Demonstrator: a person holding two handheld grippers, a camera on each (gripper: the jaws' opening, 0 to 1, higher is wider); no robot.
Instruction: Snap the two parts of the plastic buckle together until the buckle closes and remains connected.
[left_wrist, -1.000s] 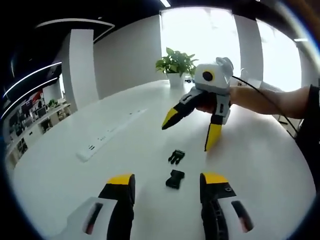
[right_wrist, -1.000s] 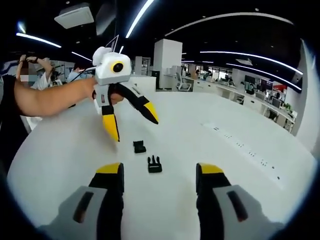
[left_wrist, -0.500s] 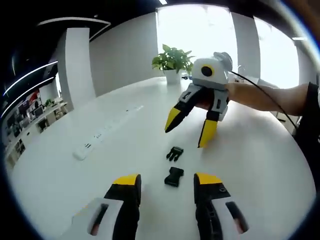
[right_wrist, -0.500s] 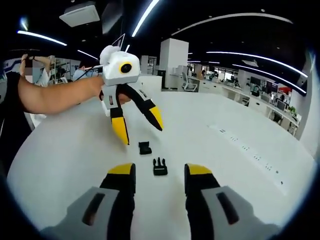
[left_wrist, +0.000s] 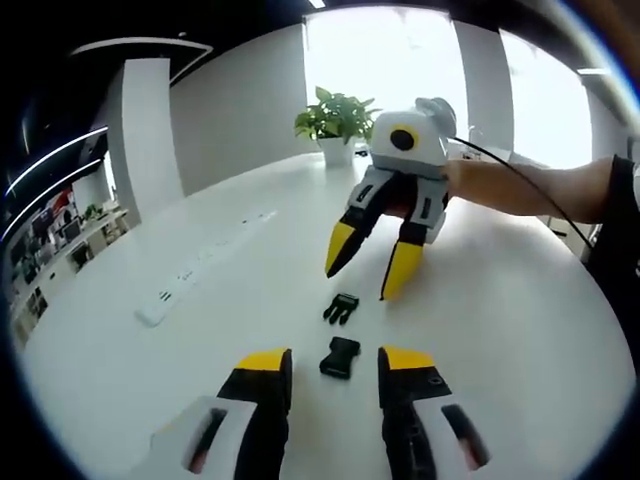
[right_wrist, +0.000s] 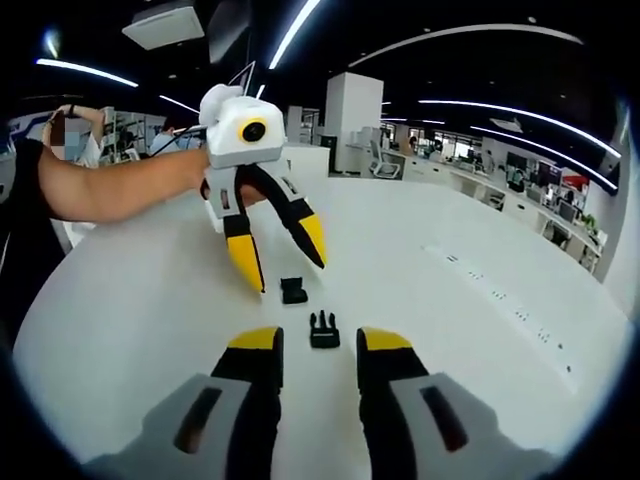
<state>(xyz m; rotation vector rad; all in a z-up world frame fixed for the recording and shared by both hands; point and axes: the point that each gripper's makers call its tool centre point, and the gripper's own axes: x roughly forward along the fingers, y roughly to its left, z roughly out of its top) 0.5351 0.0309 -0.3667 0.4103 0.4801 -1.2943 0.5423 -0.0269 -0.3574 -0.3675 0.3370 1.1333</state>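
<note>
A: Buckle status? Count?

B: Two black plastic pieces lying on the white surface (left_wrist: 520, 330), apart, not joined. The socket half (left_wrist: 340, 357) is a flat rectangular shell; the pronged half (left_wrist: 341, 308) is showing its prongs. In the left gripper view the socket half is sitting just ahead of the left tool (left_wrist: 334, 361), between its yellow tips, with the pronged half a bit further out. In the right gripper view the order is flipping: pronged half (right_wrist: 323, 329) is lying just ahead of the right tool (right_wrist: 320, 339), socket half (right_wrist: 294, 290) beyond it.

A: Tools?

B: Two, facing each other over the pieces. Both are standing with jaws parted, gripping nothing. Right tool (left_wrist: 365, 265) and left tool (right_wrist: 283, 260) are each hovering above the surface, tips pointing down near the pieces, not touching them.
</note>
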